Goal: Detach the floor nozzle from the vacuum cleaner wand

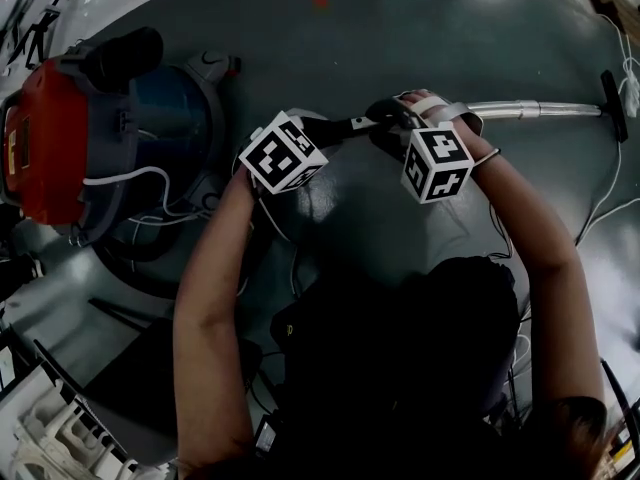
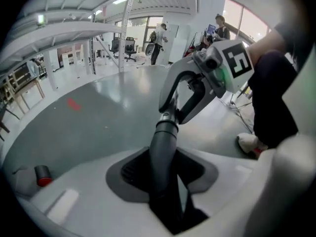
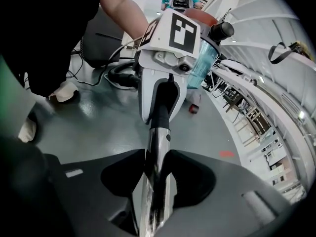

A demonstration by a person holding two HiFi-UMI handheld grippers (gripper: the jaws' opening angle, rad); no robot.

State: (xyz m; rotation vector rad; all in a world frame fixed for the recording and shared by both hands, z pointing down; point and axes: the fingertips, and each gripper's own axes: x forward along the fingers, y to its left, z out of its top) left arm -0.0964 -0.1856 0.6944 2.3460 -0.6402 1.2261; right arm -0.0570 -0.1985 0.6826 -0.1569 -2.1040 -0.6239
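The left tongs (image 2: 165, 177) pinch the dark handle tube (image 2: 163, 139); the right tongs (image 3: 157, 184) pinch the chrome wand (image 3: 158, 144). Only the head view shows the floor nozzle (image 1: 613, 106), at the wand's far end, low on the floor (image 1: 420, 28).

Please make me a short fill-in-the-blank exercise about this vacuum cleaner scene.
The jaws of the right gripper grip the shiny metal ____.
The left gripper holds the dark tube leading to the curved ____.
The floor nozzle is not yet ____ from the wand.
The top of the vacuum cleaner is ____.
Missing words: wand, handle, detached, red.
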